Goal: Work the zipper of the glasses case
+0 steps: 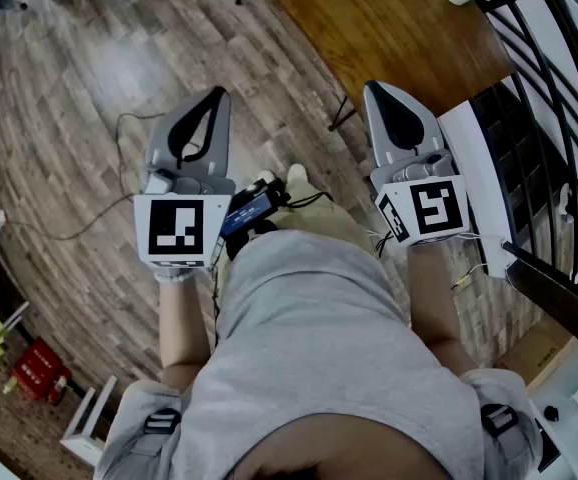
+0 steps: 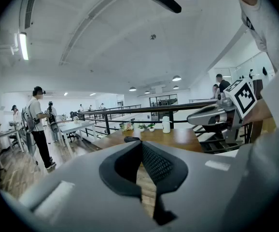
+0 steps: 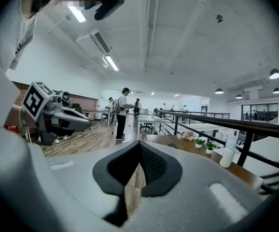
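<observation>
Plainly, left claw [image 1: 217,96] and right claw [image 1: 372,88] were seen fully shut, nothing gripped. What appeared the glasses case [image 2: 132,139], small and dark, was noted on the wooden table [image 2: 178,137] ahead, well apart.

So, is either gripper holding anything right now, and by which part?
Nothing is held. The left gripper and the right gripper both have their jaws together with nothing between them.

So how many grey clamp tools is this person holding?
2. The left grey hand-held gripper is over the wood-plank floor; the right grey hand-held gripper is by the brown wooden table. Both are shut.
</observation>
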The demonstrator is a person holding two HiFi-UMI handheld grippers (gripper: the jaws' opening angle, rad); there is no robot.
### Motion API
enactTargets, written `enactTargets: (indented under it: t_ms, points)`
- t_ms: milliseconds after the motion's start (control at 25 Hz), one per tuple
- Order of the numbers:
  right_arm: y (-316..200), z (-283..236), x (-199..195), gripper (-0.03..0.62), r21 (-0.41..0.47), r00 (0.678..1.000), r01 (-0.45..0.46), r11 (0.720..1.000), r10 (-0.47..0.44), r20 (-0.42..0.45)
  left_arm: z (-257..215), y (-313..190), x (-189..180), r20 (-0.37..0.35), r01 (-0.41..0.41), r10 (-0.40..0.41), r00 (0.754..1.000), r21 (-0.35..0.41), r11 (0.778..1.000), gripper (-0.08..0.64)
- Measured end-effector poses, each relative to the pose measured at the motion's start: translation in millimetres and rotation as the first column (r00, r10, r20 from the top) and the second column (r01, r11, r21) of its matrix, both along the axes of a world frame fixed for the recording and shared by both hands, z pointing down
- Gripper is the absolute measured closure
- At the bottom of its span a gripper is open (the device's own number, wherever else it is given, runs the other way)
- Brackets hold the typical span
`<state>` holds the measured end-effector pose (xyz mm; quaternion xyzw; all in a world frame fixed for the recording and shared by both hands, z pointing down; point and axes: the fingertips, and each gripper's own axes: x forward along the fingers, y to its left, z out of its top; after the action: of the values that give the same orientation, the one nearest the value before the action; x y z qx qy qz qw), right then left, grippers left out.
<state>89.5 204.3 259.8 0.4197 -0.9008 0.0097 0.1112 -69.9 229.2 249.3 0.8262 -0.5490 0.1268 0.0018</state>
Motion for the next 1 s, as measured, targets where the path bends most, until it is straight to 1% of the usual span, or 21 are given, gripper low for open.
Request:
enactTargets:
  t_ms: [600, 720, 840, 920, 960, 1000]
  points:
    - [1, -1, -1, 0.591, 0.002, 1.000, -0.005, 1.000, 0.005, -0.003, 3, 0, 1, -0.002, -0.005, 0.005, 1.000, -0.004, 1.000, 0.545]
    - [2, 0, -3, 0.591, -0.014, 1.000, -0.001, 1.000, 0.001, 0.018, 10, 1, -3, 0.006, 0.007, -0.007, 1.000, -0.031, 0.999, 0.545]
    - [4, 1, -7, 0.591, -0.023, 1.000, 0.005, 1.000, -0.005, 0.017, 11, -1, -4, -0.005, 0.008, -0.008, 1.000, -0.038, 0.999, 0.545]
    - [4, 2, -10, 0.588, -0.029, 1.000, 0.005, 1.000, -0.005, 0.018, 15, -1, -6, -0.014, 0.011, -0.012, 1.000, -0.058, 0.998, 0.551]
    - [5, 2, -11, 0.529, -0.034, 1.000, 0.006, 0.999, -0.006, 0.022, 17, -1, -7, -0.018, 0.009, -0.011, 1.000, -0.069, 0.998, 0.554]
    - [5, 2, -12, 0.490, -0.037, 1.000, 0.007, 0.999, -0.006, 0.026, 19, -1, -7, -0.020, 0.005, -0.006, 1.000, -0.078, 0.997, 0.509]
